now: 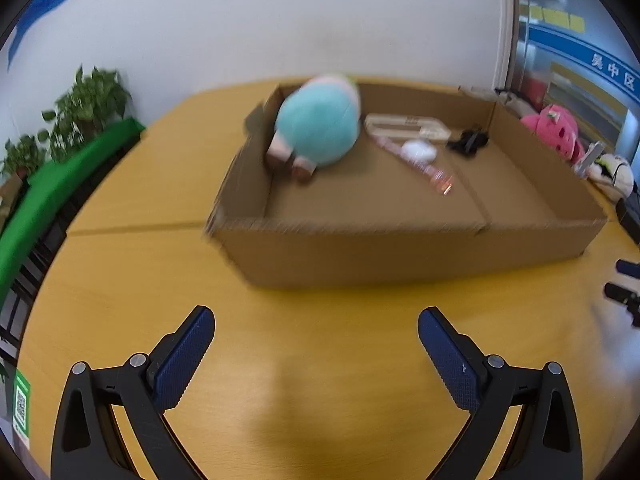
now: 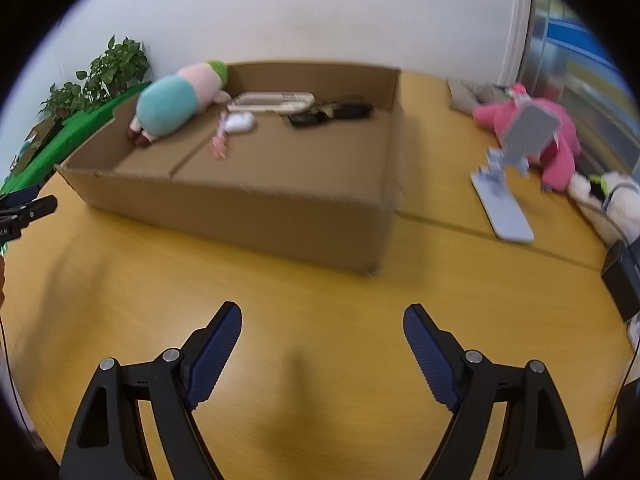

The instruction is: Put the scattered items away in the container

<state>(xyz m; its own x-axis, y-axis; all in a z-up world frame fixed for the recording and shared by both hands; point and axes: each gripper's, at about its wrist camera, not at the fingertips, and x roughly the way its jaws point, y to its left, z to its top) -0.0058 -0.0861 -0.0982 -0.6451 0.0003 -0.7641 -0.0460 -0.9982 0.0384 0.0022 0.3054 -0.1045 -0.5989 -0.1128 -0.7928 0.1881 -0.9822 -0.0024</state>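
Note:
An open cardboard box [image 1: 400, 256] [image 2: 240, 216] stands on the yellow table. Inside it lie a teal and pink plush [image 1: 320, 132] [image 2: 172, 104], a beige calculator [image 1: 408, 126] [image 2: 272, 102], a white case [image 1: 418, 151] [image 2: 240, 123], a pink pen [image 1: 432, 172] [image 2: 219, 142] and a black item [image 1: 468, 142] [image 2: 332, 114]. My left gripper [image 1: 316, 336] is open and empty, in front of the box. My right gripper [image 2: 322, 330] is open and empty, in front of the box. A pink plush [image 2: 532, 136] [image 1: 556, 132], a grey phone stand [image 2: 508, 184] and a white plush [image 2: 616, 200] [image 1: 612, 174] lie on the table right of the box.
Potted plants [image 1: 80, 108] [image 2: 108, 72] and a green strip [image 1: 60, 184] line the table's left edge. A black box [image 2: 624, 280] sits at the right edge. The left gripper's tip [image 2: 24, 208] shows at the far left of the right wrist view.

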